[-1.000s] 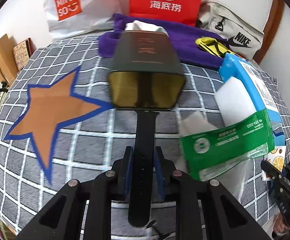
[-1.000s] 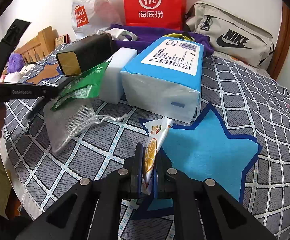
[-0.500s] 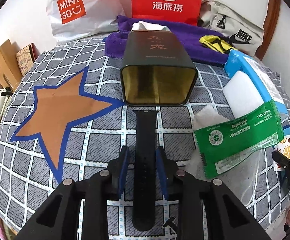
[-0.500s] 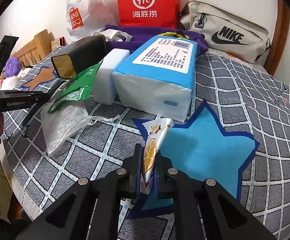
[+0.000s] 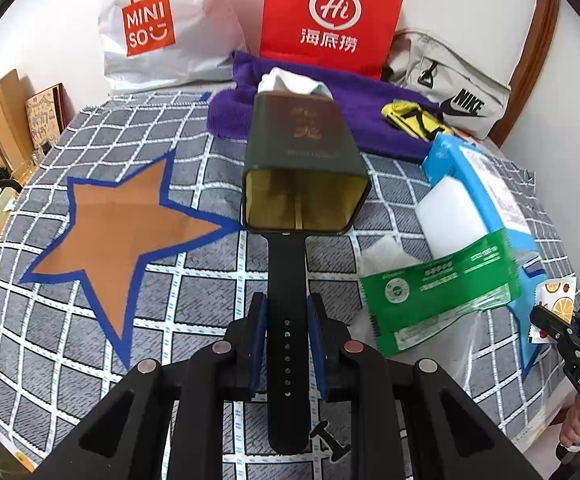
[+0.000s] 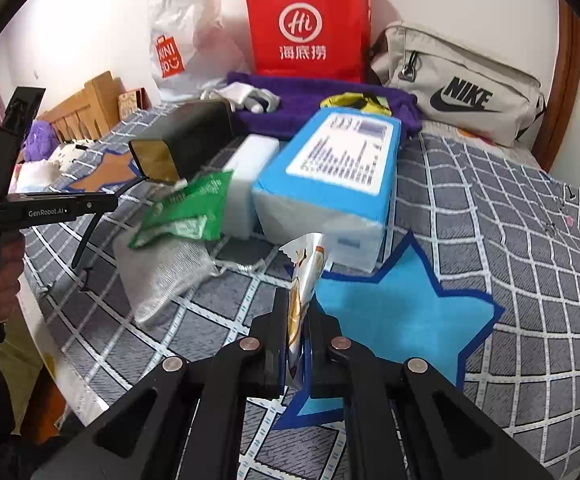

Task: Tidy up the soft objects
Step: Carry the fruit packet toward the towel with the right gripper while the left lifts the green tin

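My left gripper is shut on a black watch strap, which runs forward to the mouth of a dark green tin box lying on its side with a gold inside. My right gripper is shut on a small white sachet printed with orange slices. It holds the sachet upright, a little above the near edge of the blue star patch. In the left wrist view the sachet and the right gripper show at the far right.
On the checked bedcover are an orange star patch, a blue tissue pack, a white foam block, a green packet and a mesh pouch. A purple towel, red bag, white bag and grey bag line the wall.
My right gripper has risen a little with the sachet still in it. My left gripper has tipped slightly and keeps its hold on the strap.
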Motion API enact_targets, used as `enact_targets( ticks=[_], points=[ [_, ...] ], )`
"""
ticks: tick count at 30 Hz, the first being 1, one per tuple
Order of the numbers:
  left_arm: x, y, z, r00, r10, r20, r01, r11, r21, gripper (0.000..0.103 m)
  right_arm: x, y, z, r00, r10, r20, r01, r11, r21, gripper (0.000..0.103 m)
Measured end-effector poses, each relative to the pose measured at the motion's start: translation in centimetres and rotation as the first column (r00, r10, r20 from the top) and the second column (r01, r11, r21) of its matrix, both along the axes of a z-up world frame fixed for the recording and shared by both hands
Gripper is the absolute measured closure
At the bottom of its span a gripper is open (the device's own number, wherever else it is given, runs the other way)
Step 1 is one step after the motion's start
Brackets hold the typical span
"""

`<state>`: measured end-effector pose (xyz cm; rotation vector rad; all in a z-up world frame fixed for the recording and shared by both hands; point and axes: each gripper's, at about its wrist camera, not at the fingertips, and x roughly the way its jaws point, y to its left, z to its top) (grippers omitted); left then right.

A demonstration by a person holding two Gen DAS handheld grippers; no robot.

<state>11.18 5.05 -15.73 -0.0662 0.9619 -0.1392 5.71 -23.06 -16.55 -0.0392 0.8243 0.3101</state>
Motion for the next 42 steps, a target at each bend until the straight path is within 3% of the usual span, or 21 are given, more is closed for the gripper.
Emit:
enact_targets(
  ticks=[13, 20, 32, 42],
  points=[
    [-0.4, 0.3, 4.3, 0.997, 0.023, 0.067, -0.022, 1.000, -0.017, 0.083, 0.8, -0.9, 3.6, 0.999, -0.017, 0.032, 0.015, 0.998, 0.057, 0.097],
    [0.2, 0.3, 6.7, 0.993, 0.015, 0.119, -0.008, 0.998, -0.064, 0.083, 2.3, -1.5, 5.8, 0.998, -0.024, 0.065, 0.020, 0.997, 0.069, 0.097],
    [3.2, 0.4, 9.3, 0.989, 0.042, 0.140, -0.032, 0.997, -0.069, 0.083, 6.7, -2.0, 8.9, 0.994, -0.025, 0.106, 0.014, 0.995, 0.099, 0.097],
    [6.6, 0.5, 10.4, 0.988, 0.068, 0.137, -0.061, 0.996, -0.058, 0.083, 11.5, -2.0, 10.0, 0.997, -0.018, 0.080, 0.009, 0.994, 0.109, 0.097]
  ],
)
